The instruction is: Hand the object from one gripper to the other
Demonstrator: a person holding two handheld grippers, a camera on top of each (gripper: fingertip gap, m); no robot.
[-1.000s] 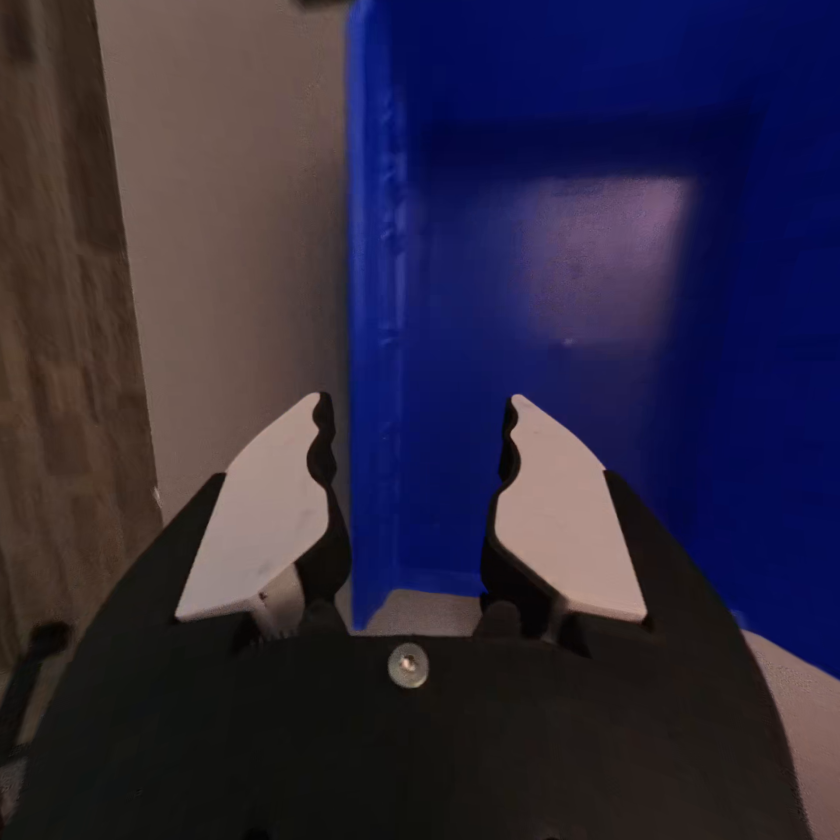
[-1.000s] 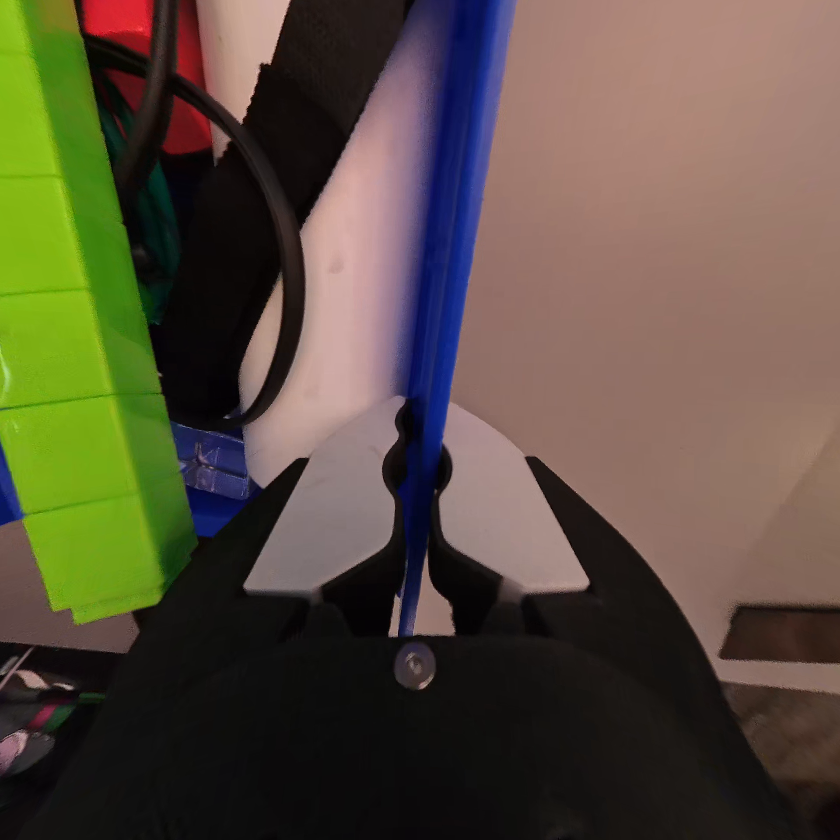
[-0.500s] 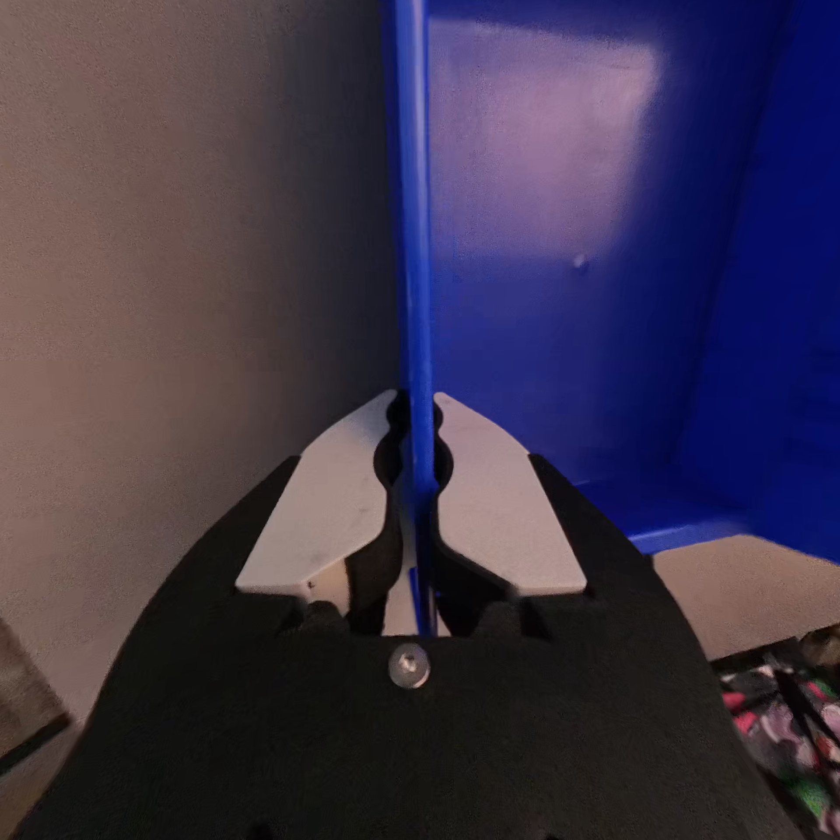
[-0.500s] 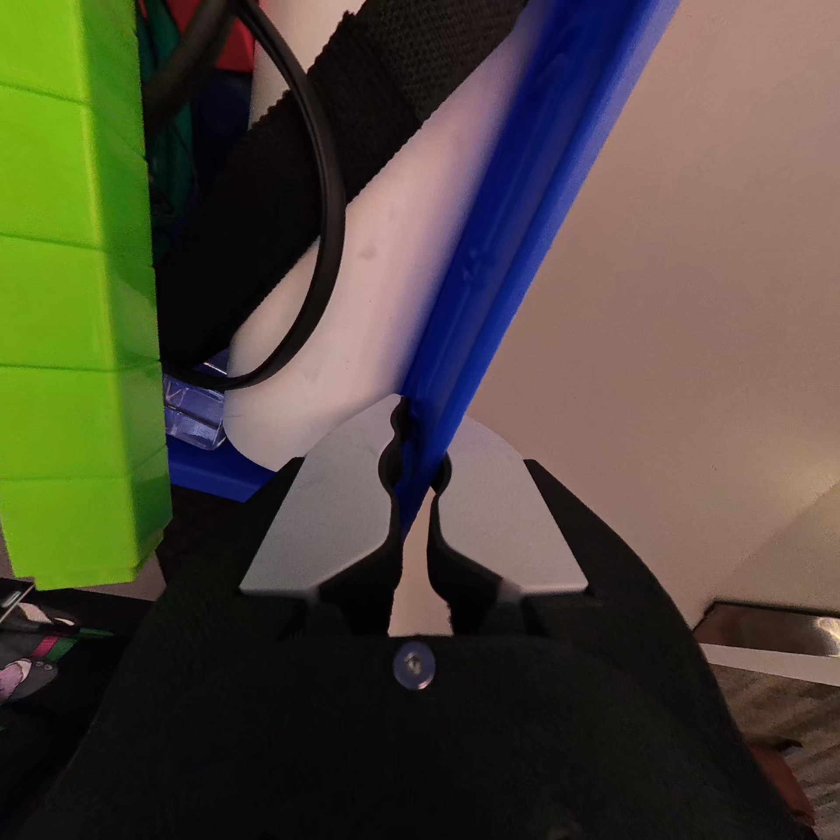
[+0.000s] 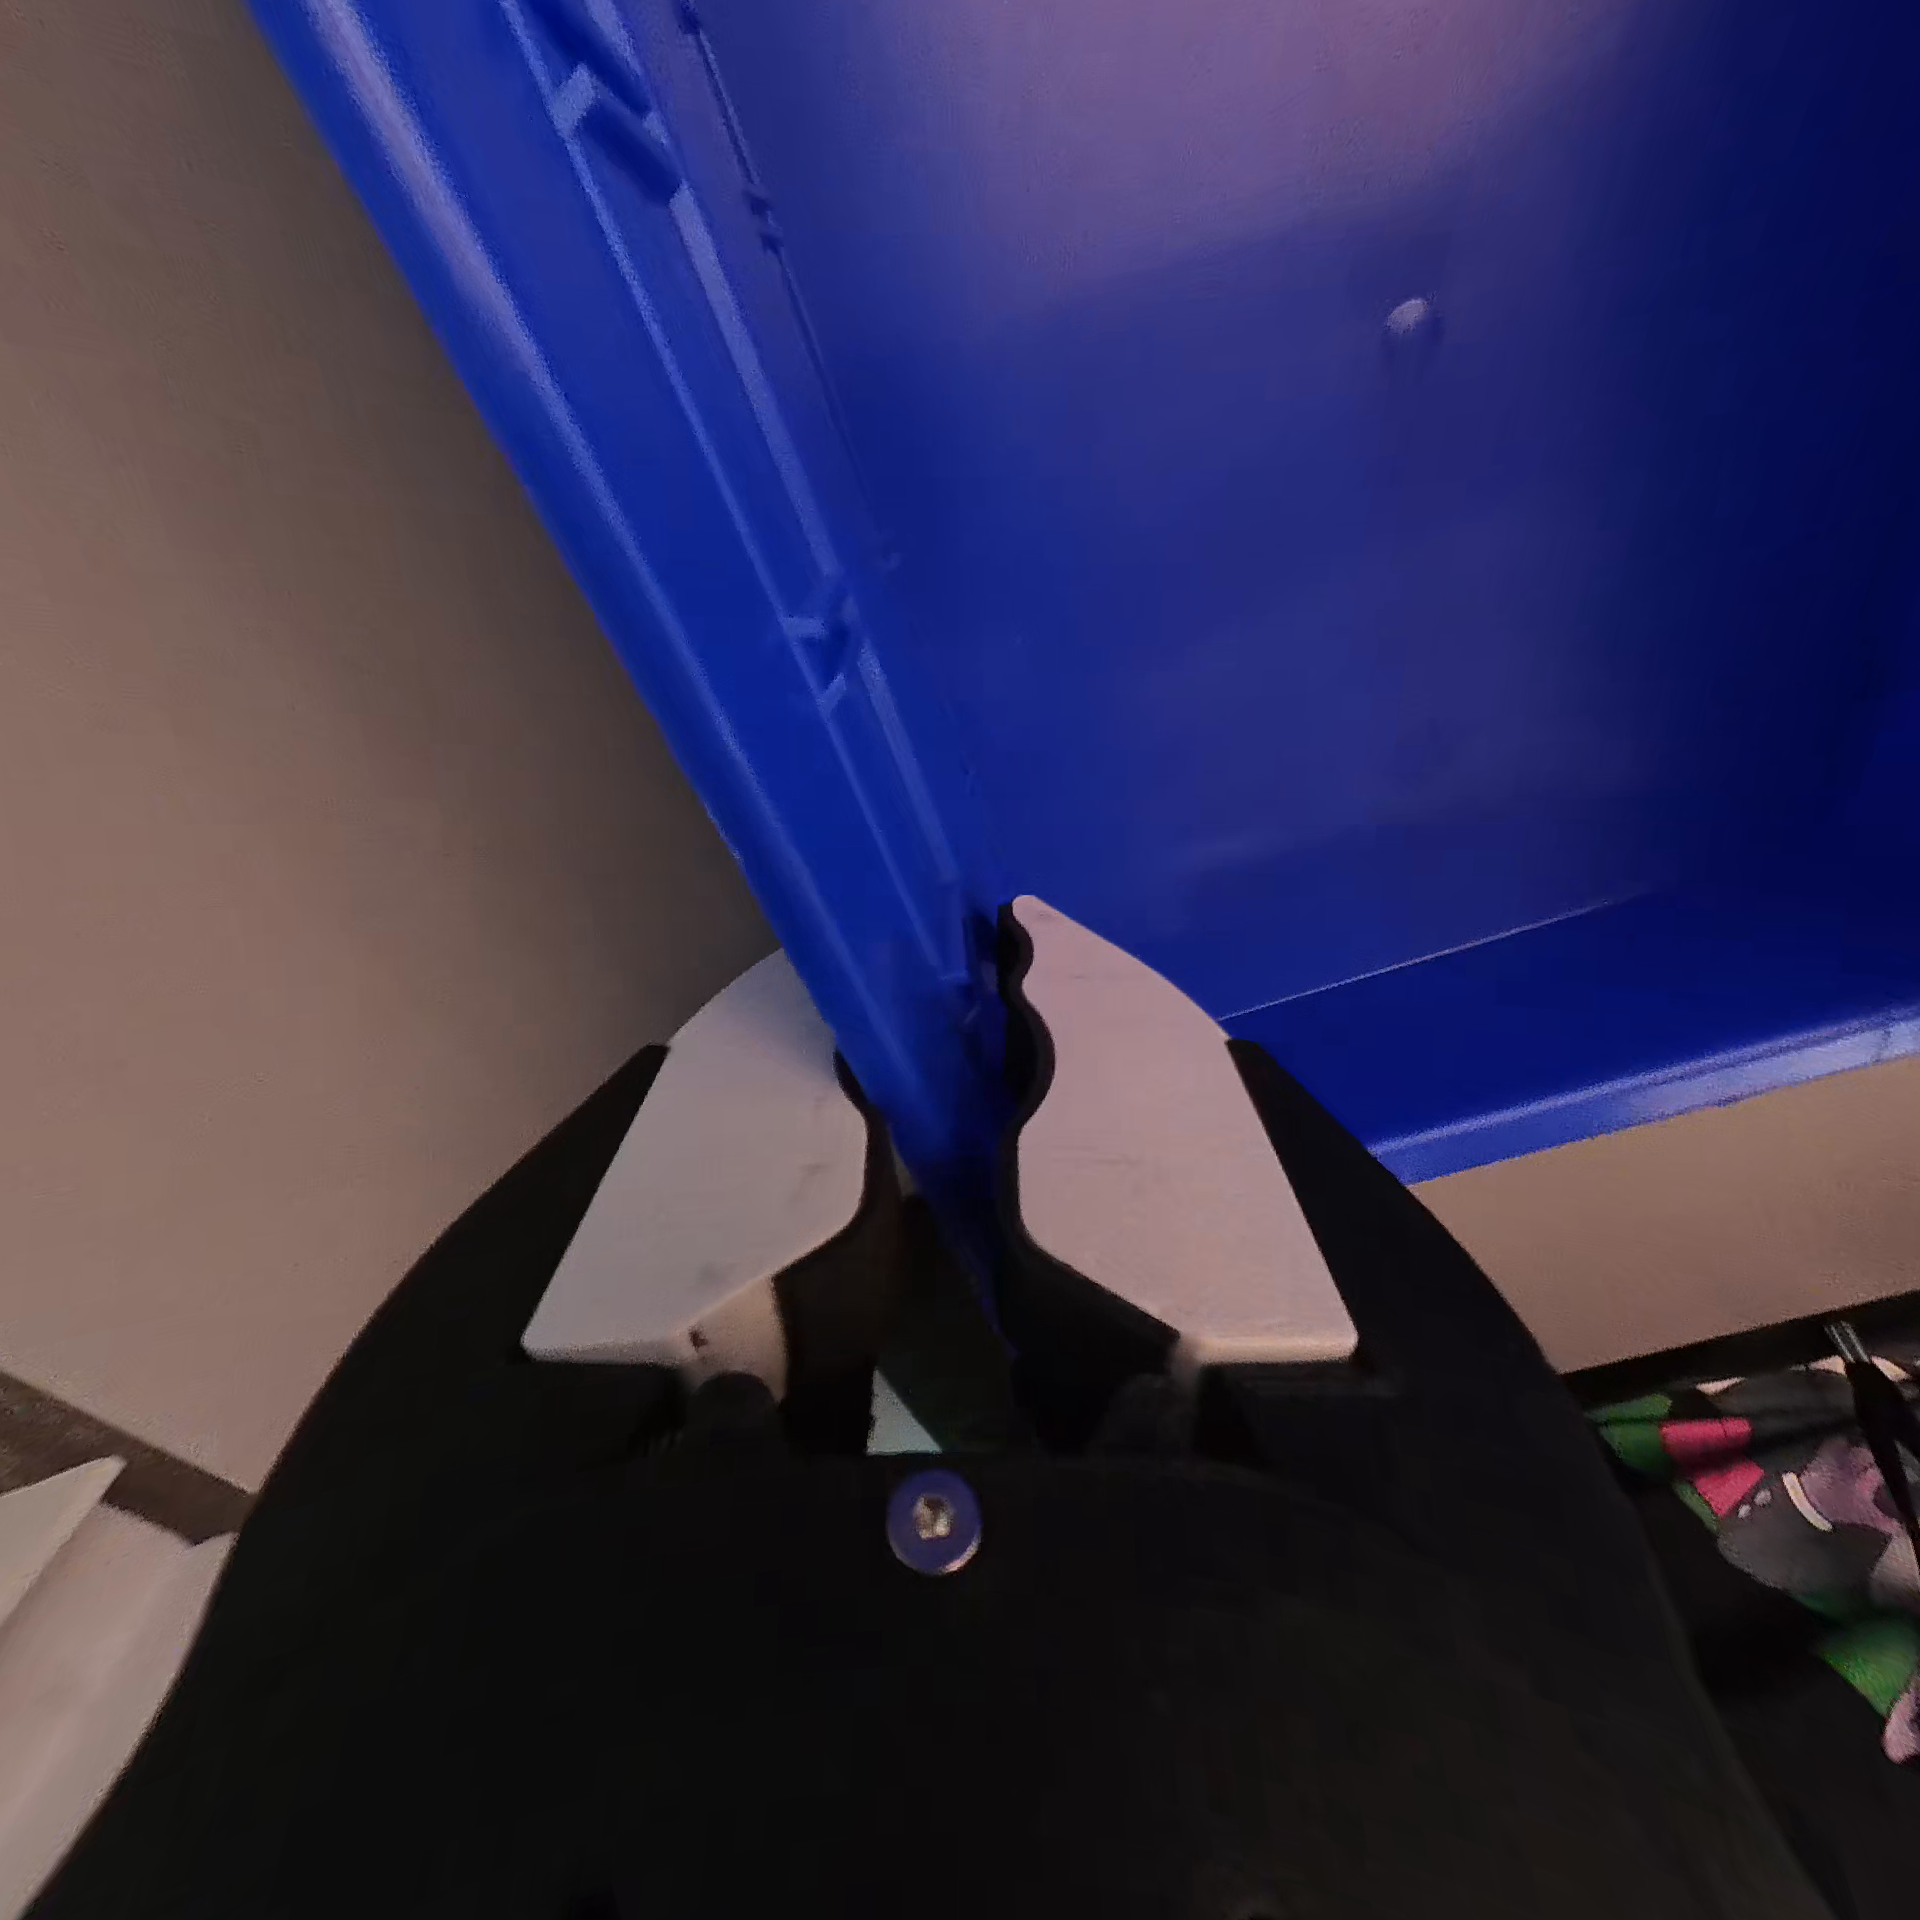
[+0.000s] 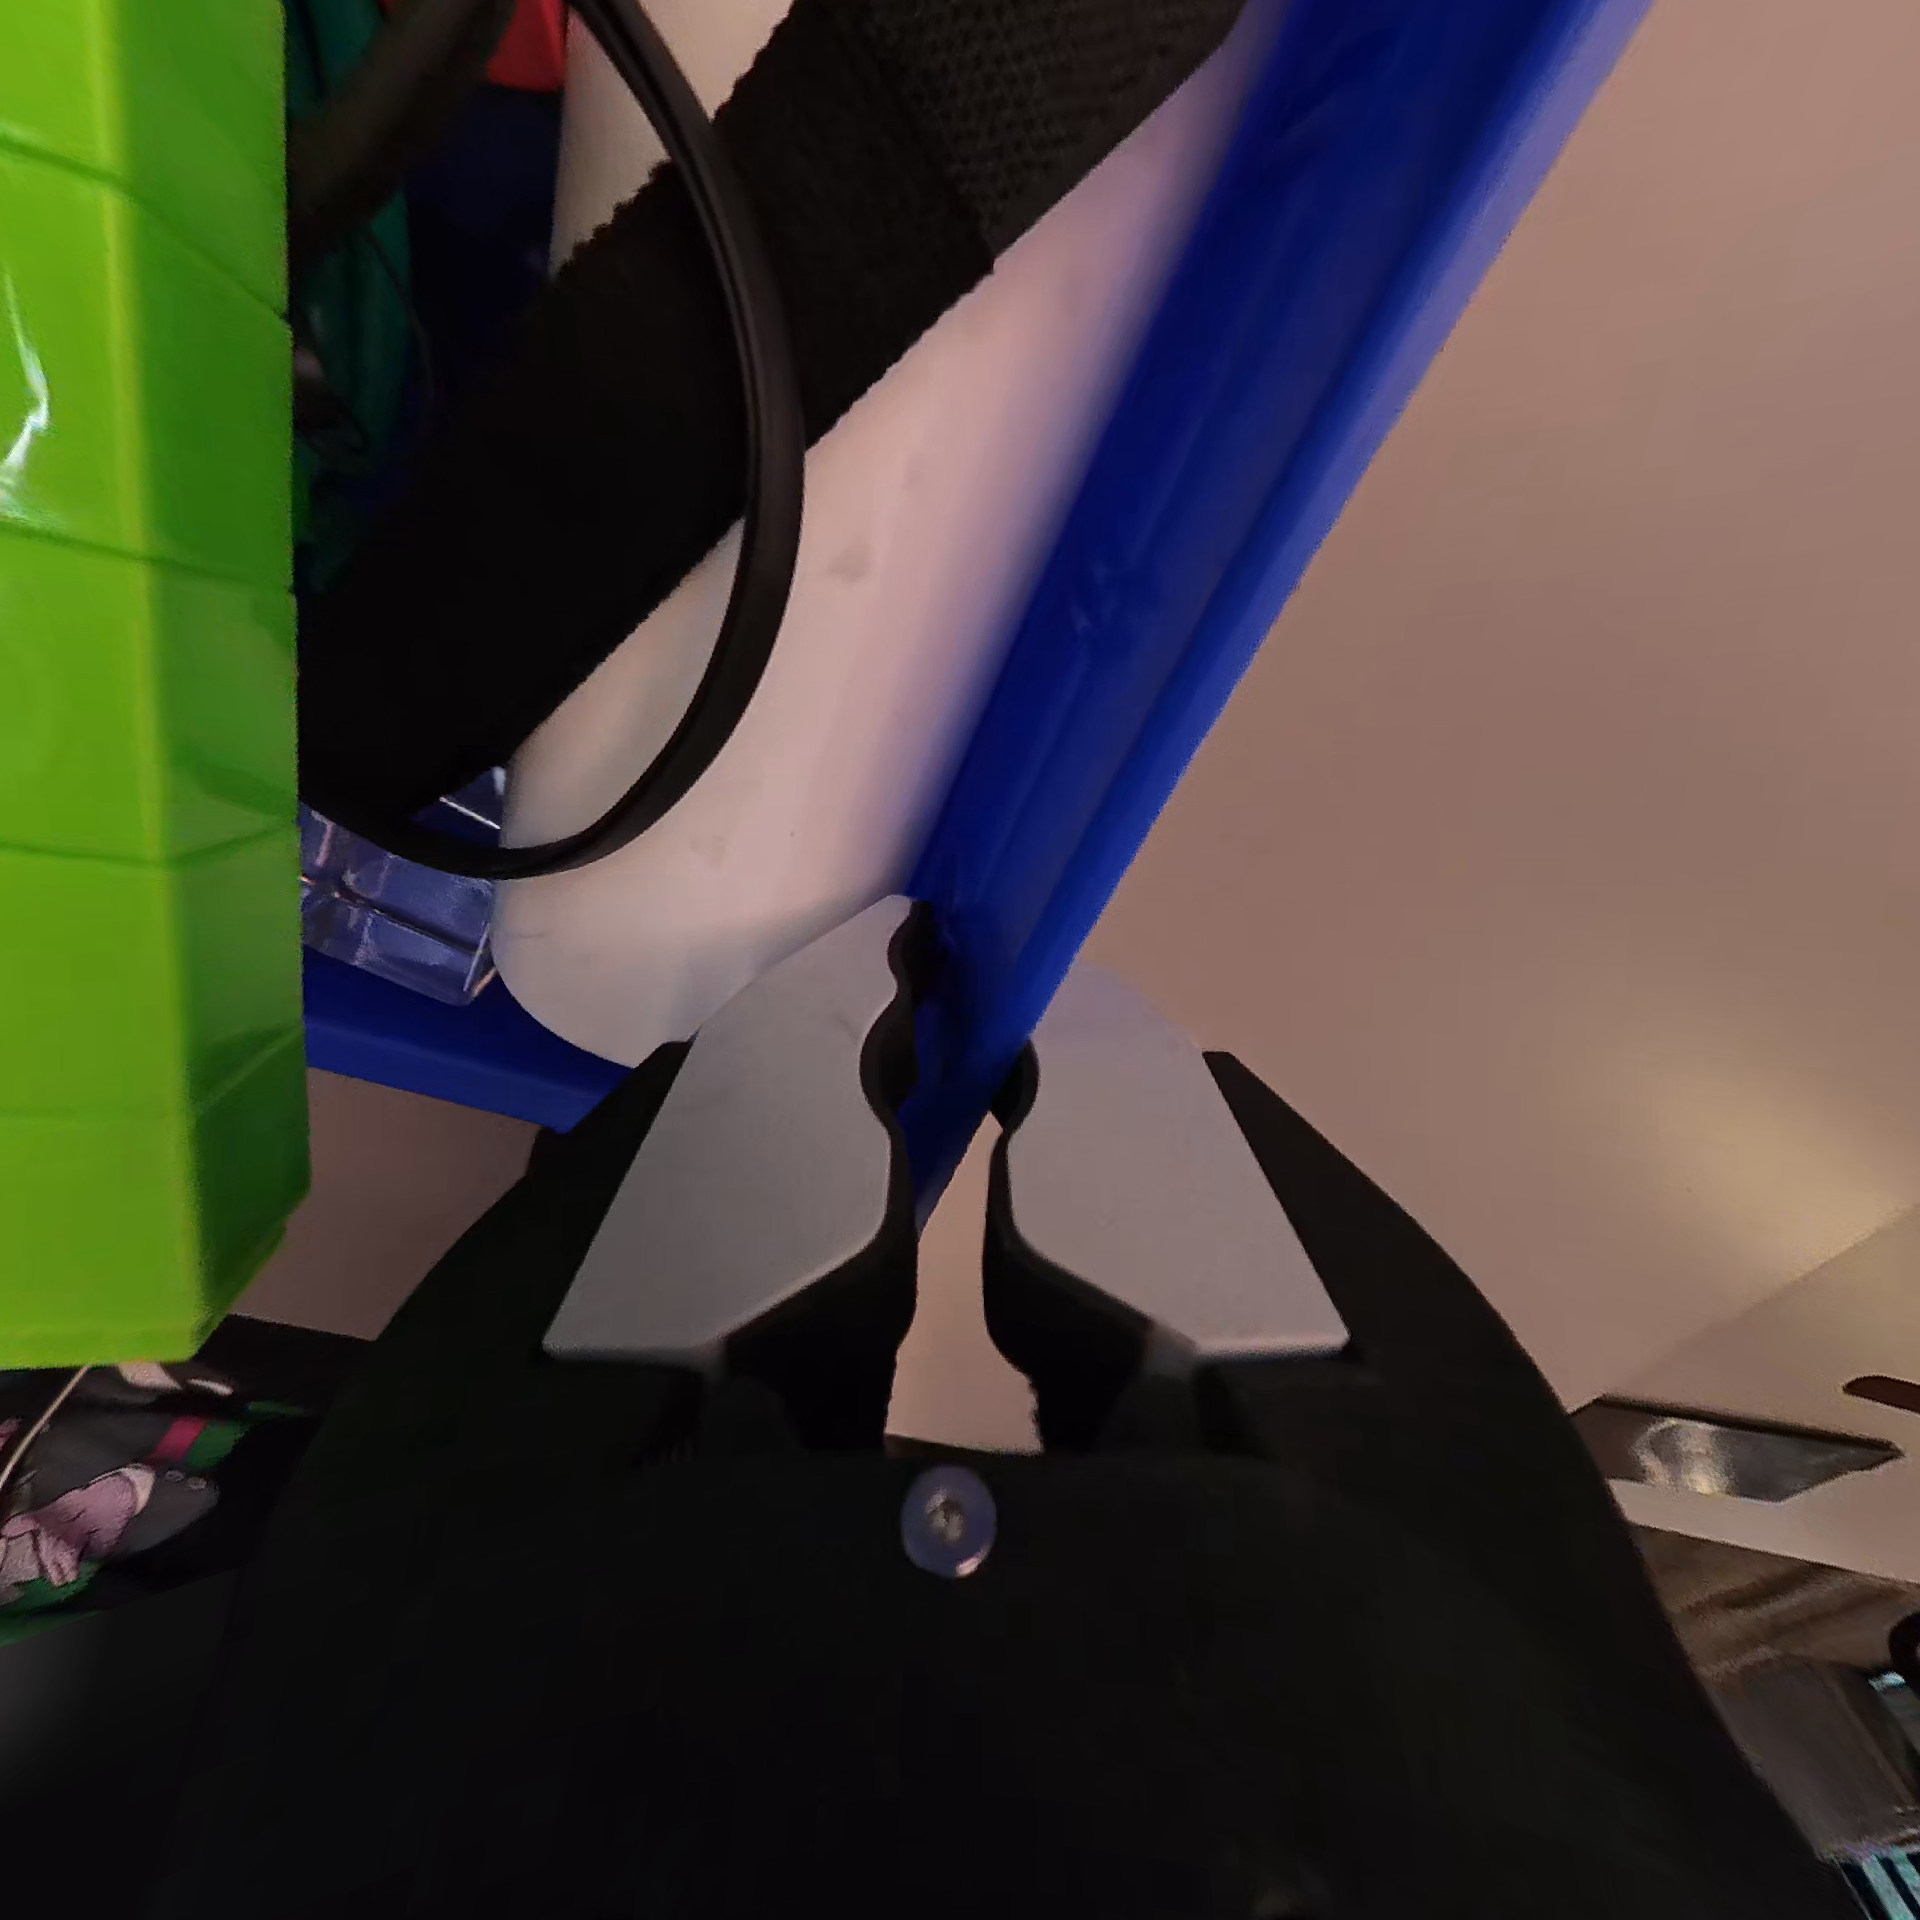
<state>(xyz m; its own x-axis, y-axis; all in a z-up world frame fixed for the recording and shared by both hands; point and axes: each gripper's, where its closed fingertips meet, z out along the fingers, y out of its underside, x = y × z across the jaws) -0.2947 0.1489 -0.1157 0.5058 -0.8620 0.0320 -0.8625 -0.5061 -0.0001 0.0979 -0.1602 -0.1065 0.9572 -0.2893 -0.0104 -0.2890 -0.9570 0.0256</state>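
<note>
Blue bin [image 5: 1299,540] looked hard moulded plastic, semi-glossy with soft sheen inside, ribbed along rim. Same bin [image 6: 1195,540] smooth on wall edge. Left gripper [image 5: 935,1049] had matt black body, pale grey matt finger plates, black wavy rubber-like pads, shiny metal screw [image 5: 933,1520]. Right gripper [image 6: 951,1039] looked the same finish. Green block [image 6: 135,675] was glossy plastic, reflective. Black strap [image 6: 831,156] was woven cloth, rough. Black cable [image 6: 764,499] smooth rubbery. White tube-like part [image 6: 790,707] matt, slightly scuffed. Patterned cloth [image 5: 1787,1475] at bottom right corner soft. Wall [image 5: 260,623] matt painted.
</note>
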